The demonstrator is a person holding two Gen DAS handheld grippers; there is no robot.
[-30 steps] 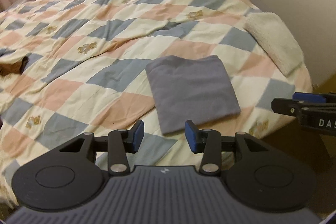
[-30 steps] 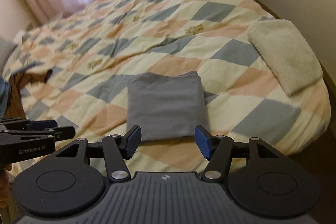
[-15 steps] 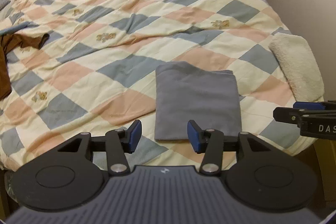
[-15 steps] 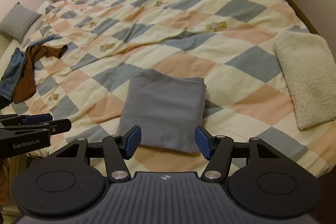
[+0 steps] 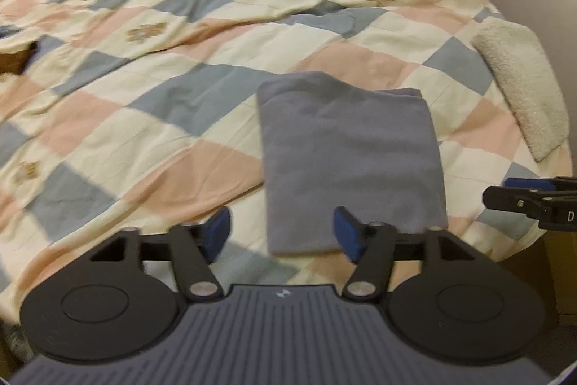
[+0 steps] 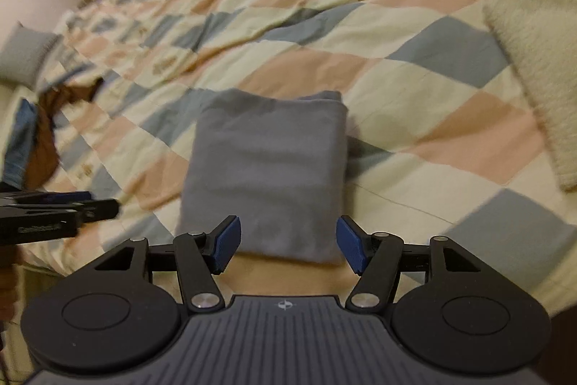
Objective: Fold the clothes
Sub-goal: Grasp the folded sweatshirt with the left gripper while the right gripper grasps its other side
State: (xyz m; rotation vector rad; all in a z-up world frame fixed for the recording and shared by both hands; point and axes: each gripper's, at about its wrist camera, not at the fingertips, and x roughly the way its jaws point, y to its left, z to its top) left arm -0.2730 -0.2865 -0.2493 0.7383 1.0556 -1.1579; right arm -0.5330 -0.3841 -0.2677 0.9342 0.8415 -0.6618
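Observation:
A grey garment [image 5: 349, 161] [image 6: 267, 172] lies folded into a neat rectangle on the checked quilt near the bed's front edge. My left gripper [image 5: 283, 235] hovers over its near left corner; the jaws are opening and hold nothing. My right gripper [image 6: 286, 244] hangs above the garment's near edge; its jaws are opening too, with nothing pinched. Each gripper shows at the side of the other's view: the right gripper [image 5: 533, 201] and the left gripper [image 6: 61, 208].
The quilt [image 5: 180, 67] covers the whole bed. A folded cream fleece [image 5: 519, 89] [image 6: 533, 60] lies at the right edge. Brown and denim clothes [image 6: 39, 132] sit heaped at the left, a grey pillow [image 6: 25, 56] behind them. A wall runs along the right.
Both grippers have dropped closer to the grey garment, which now looks larger. The left jaws have spread clearly wider; the right jaws look much the same.

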